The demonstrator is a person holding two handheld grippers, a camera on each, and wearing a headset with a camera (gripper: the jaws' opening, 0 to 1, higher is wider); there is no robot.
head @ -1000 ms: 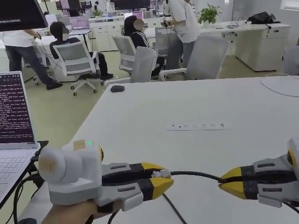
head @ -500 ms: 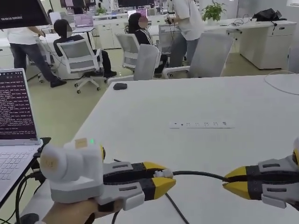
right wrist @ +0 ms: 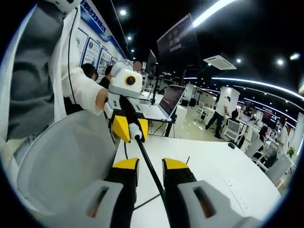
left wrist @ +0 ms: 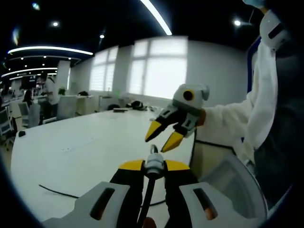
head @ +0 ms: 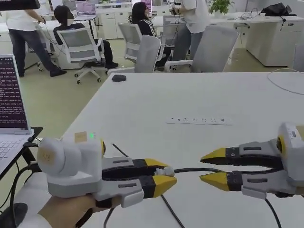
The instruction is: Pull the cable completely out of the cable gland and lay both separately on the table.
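My left gripper (head: 171, 175) is low at the left, shut on the white cable gland (head: 164, 170). A black cable (head: 187, 169) runs from the gland to the right and passes between the yellow jaws of my right gripper (head: 203, 167), which is open and not touching it. The left gripper view has the gland (left wrist: 153, 160) clamped at the tips of the left gripper (left wrist: 153, 166), with the open right gripper (left wrist: 156, 142) just beyond. In the right gripper view the cable (right wrist: 140, 147) lies in the gap of the right gripper (right wrist: 150, 164) and leads to the gland (right wrist: 134, 130).
The white table (head: 142, 109) carries a flat power strip (head: 199, 120) in the middle and a dark mouse (head: 118, 78) at the far left edge. A laptop (head: 9, 95) stands to the left of the table. Office chairs and people are beyond it.
My right gripper, earlier shut on the cable, has opened and slid left along it toward the gland. The left gripper still holds the gland.
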